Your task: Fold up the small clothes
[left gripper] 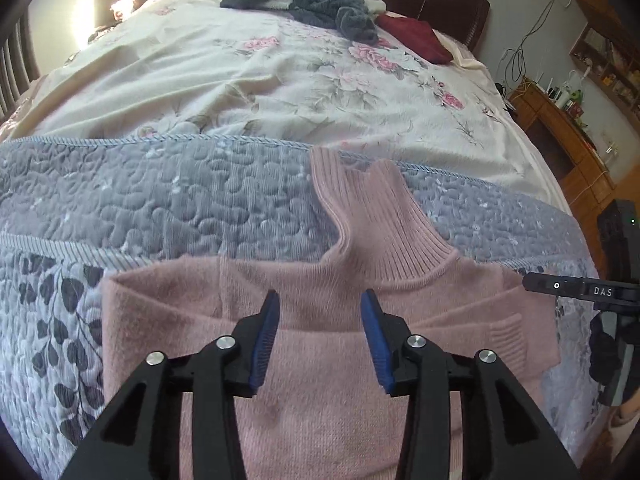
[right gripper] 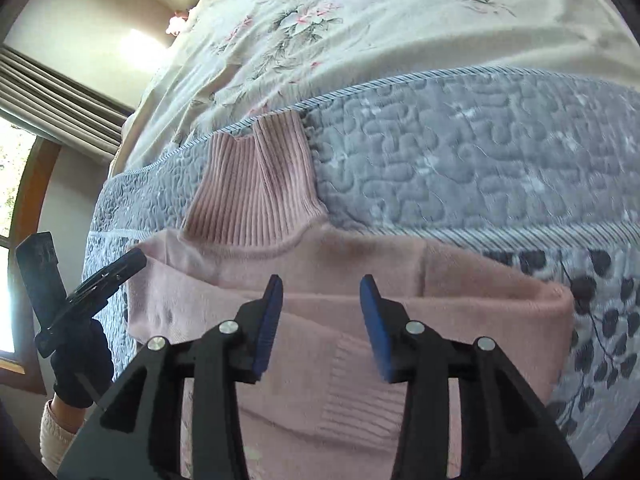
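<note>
A pink turtleneck sweater (left gripper: 312,360) lies on the grey quilted blanket (left gripper: 160,200), its ribbed collar (left gripper: 372,220) pointing to the far side and both sleeves folded in over the body. My left gripper (left gripper: 319,300) hovers open just above the chest below the collar, with nothing between its blue pads. In the right wrist view the same sweater (right gripper: 360,280) fills the foreground with a ribbed cuff (right gripper: 360,400) on top. My right gripper (right gripper: 321,284) is open over the folded sleeves. The left gripper's body (right gripper: 104,276) shows at the sweater's left edge, held by a gloved hand (right gripper: 82,368).
Beyond the blanket lies a cream floral bedsheet (left gripper: 280,80), with a dark grey garment (left gripper: 312,0) and a dark red cloth (left gripper: 416,36) near the headboard. A wooden cabinet (left gripper: 560,136) stands right of the bed. A window and curtain (right gripper: 48,92) are on the left.
</note>
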`<state>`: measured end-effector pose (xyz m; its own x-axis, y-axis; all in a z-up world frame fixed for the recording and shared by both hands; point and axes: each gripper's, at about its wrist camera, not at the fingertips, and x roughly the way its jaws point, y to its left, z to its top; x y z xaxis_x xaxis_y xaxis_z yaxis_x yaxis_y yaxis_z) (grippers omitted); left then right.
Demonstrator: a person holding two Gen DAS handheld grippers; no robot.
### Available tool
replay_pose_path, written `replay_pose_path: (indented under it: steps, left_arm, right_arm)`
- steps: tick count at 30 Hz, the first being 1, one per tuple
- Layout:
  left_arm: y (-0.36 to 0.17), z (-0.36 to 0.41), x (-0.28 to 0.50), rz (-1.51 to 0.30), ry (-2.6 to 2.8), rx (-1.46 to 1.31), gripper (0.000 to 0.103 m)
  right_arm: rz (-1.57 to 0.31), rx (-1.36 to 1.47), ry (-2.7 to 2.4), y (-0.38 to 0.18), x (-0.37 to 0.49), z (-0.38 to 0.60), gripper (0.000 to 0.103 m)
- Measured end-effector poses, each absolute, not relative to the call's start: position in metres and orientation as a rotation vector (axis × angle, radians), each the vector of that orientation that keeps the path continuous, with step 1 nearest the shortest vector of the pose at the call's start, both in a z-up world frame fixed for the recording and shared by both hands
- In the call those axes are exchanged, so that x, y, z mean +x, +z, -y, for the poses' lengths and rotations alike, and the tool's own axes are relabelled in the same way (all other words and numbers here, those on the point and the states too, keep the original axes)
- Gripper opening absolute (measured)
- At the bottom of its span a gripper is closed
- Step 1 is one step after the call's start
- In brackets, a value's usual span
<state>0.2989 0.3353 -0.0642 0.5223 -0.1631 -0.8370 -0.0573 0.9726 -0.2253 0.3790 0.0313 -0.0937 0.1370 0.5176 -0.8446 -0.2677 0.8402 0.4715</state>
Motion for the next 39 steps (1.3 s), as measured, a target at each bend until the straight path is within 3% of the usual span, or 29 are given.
replay_pose_path:
  steps: [5, 15, 17, 18, 19, 21, 30, 39]
  left_arm:
    - [-0.088, -0.336, 0.351, -1.068, -0.061, -0.309, 0.044]
    - [-0.124, -0.327, 0.401, -1.085, -0.085, -0.354, 0.043]
    - [-0.130, -0.327, 0.405, -1.087, -0.086, -0.380, 0.039]
    - [-0.133, -0.327, 0.406, -1.090, -0.091, -0.397, 0.024]
    - [-0.134, -0.327, 0.406, -1.088, -0.102, -0.413, 0.016]
    - [-0.131, -0.328, 0.400, -1.051, -0.129, -0.428, 0.009]
    - [-0.075, -0.325, 0.333, -0.875, -0.307, -0.369, 0.008]
    - [-0.067, -0.315, 0.251, -0.872, -0.387, -0.293, 0.009]
  right_arm:
    - [-1.311, 0.208, 0.620, -0.109, 0.428, -0.078, 0.055]
    - [-1.338, 0.225, 0.580, -0.150, 0.481, -0.114, 0.056]
    - [-1.351, 0.221, 0.576, -0.158, 0.485, -0.119, 0.052]
    - [-1.352, 0.210, 0.574, -0.160, 0.485, -0.121, 0.039]
    - [-1.347, 0.201, 0.574, -0.160, 0.485, -0.122, 0.012]
    - [-1.309, 0.221, 0.589, -0.153, 0.481, -0.117, 0.010]
    - [-1.102, 0.207, 0.771, -0.083, 0.423, -0.081, 0.008]
    - [-1.079, 0.113, 0.898, -0.056, 0.336, -0.064, 0.007]
